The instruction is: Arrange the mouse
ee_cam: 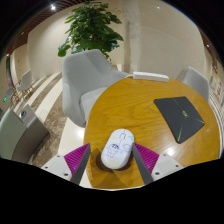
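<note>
**A:** Mouse (117, 149) position, entry one: white, lying flat on the round wooden table (140, 105), near the table's closer rim. It has a small blue mark on its back, too small to read. Its length runs roughly along the line of the fingers, slightly tilted.

**B:** Gripper (111, 160) state?

**A:** Spread. Both magenta pads (79, 155) are visible, one at each side of the mouse. The mouse stands between the fingers and rests on the table by its own weight. A strip of bare wood shows between the mouse and the pad at the left; at the right the gap is narrower but still visible. Neither pad presses on it, as far as can be seen.

**B:** Other items on the table?

**A:** One dark laptop (180, 117), closed, lying flat beyond the fingers and off to the right of the mouse, well apart from it. It sits at an angle to the table edge.

**B:** Surroundings?

**A:** Grey chair (85, 80) pulled up at the table's far left side, with another grey seat (20, 135) nearer on the left, only partly in view. White chair back (195, 82) at the far right of the table. Green potted plant (90, 28) stands behind the grey chair, against a pale wall. Floor is light and glossy.
</note>
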A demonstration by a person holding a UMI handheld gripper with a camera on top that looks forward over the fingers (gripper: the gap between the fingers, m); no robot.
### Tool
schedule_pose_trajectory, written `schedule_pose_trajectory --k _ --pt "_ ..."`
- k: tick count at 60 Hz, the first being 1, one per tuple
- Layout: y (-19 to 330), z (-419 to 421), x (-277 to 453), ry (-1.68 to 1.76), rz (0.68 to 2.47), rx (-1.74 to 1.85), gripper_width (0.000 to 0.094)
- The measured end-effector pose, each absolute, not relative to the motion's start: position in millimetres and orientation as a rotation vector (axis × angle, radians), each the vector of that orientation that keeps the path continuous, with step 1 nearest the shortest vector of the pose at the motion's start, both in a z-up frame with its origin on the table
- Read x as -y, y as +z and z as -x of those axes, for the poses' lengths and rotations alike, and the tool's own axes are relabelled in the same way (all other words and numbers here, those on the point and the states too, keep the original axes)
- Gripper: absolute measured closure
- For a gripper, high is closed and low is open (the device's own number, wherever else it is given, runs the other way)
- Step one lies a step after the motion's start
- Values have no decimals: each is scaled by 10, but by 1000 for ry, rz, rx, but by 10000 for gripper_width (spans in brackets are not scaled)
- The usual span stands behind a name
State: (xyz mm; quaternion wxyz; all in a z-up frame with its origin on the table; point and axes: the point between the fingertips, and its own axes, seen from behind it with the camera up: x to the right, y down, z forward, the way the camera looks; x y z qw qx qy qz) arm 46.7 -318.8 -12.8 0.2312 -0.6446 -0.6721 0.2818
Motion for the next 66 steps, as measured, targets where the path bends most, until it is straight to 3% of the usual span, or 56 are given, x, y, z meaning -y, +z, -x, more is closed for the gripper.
schedule_pose_trajectory --k 11,17,21,33,41,56,66 --pt "-136 -259 3222 775 1749 1873 91" --pt "-140 -211 3194 767 1751 1872 239" --pt "-150 -186 3143 752 1733 1873 445" --pt "-130 -171 3174 773 1677 1940 537" --pt "109 -152 3025 780 1665 1945 554" --pt "1136 534 1986 865 1604 1819 556" --pt "1030 995 941 802 1646 1769 556"
